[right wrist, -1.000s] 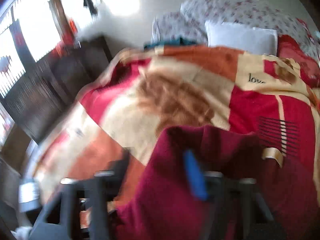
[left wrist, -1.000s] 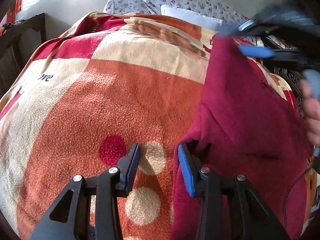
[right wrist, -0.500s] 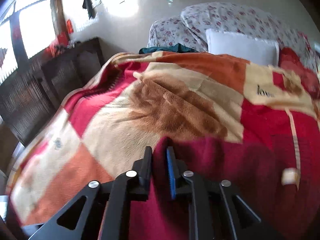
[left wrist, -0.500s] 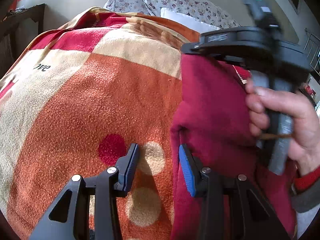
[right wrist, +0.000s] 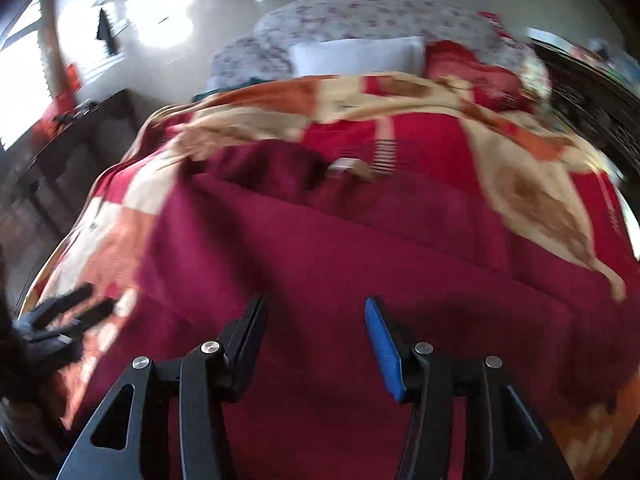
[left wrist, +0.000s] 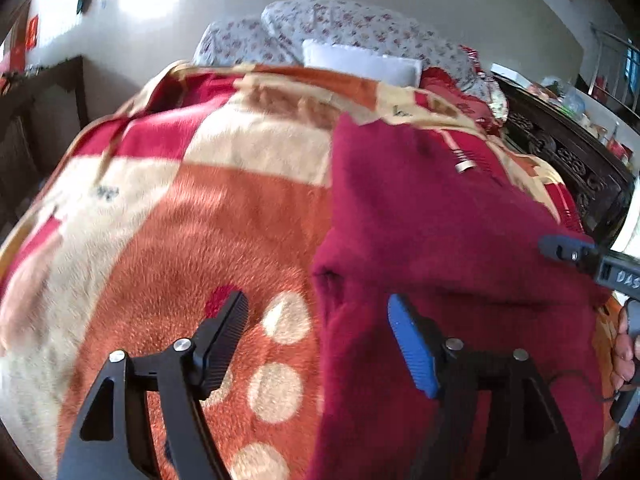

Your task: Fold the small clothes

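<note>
A dark red fleece garment (left wrist: 420, 220) lies folded on the patterned blanket (left wrist: 192, 220), with its left edge straight and a small tag near its far end. My left gripper (left wrist: 318, 340) hovers over that near left edge. Its jaws are opening and the pads touch nothing. In the right wrist view the garment (right wrist: 340, 248) fills the middle, with a fold crease across it. My right gripper (right wrist: 316, 344) hangs above the garment's near part. Its jaws are opening too, with no cloth pinched. The right gripper (left wrist: 580, 256) also shows at the left wrist view's right edge, held by a hand (left wrist: 628, 344).
Floral pillows (left wrist: 340, 28) and a white pillow (left wrist: 360, 60) sit at the bed's head. Dark carved wooden furniture (left wrist: 568, 160) runs along the right side and a dark cabinet (right wrist: 80, 128) stands on the left. Bare blanket spreads out to the left of the garment.
The right gripper carried the garment's far edge over to the left, let it go and drew back to the near right. The left jaws spread much wider and rose slightly.
</note>
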The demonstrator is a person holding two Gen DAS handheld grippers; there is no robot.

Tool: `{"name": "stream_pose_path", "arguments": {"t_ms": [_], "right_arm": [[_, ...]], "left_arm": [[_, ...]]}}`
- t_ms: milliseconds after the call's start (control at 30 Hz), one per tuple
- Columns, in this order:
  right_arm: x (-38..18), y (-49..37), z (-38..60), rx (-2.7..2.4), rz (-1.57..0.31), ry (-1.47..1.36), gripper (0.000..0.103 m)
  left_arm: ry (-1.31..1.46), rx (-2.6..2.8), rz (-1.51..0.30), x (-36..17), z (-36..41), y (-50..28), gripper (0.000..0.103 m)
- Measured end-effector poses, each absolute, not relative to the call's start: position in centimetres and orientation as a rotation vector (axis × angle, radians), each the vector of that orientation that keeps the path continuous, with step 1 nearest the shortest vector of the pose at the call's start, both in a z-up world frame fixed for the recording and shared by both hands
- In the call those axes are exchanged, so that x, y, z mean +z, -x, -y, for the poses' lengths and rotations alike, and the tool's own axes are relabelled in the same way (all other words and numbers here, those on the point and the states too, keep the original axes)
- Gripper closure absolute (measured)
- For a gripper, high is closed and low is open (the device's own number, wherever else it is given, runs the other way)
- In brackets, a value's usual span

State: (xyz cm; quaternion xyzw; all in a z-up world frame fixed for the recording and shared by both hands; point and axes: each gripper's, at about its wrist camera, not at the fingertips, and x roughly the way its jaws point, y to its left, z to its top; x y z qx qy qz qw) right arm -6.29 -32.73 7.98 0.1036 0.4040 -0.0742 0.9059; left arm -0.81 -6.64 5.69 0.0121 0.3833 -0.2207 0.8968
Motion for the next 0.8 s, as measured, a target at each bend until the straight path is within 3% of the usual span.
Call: {"name": "stream_pose_path", "arguments": {"t_ms": [167, 233, 533, 667, 700, 733, 800], "right_arm": [[5.5, 8.8, 40.0, -0.337, -0.891, -0.241, 0.045], [4.3, 8.8, 42.7, -0.355, -0.869, -0.301, 0.036], [7.6, 12.0, 43.9, -0.482, -0.763, -0.285, 0.032], [5.9, 11.9, 46.1, -0.527, -0.81, -0.288, 0.03], [5.2, 11.6, 46.5, -0.504, -0.834, -0.299, 0.05], [4.9, 11.3, 46.4, -0.474, -0.848, -0.295, 0.083], [4.9, 11.3, 46.1, -0.428, -0.846, -0.289, 0.09]], "left_arm": [[-0.141, -0.449, -0.74, 8.4, 9.4, 0.9, 0.014], [-0.125, -0.451, -0.762, 8.3, 10.7, -0.3, 0.014], [-0.085, -0.33, -0.943, 2.7, 12.9, -5.0, 0.014], [-0.031, -0.319, -0.944, 2.0, 12.5, -5.0, 0.012], [-0.039, -0.314, -0.938, 2.0, 12.5, -4.9, 0.011], [-0.043, -0.311, -0.933, 1.9, 12.6, -4.8, 0.01], [-0.05, -0.298, -0.92, 1.6, 12.8, -4.6, 0.005]]}}
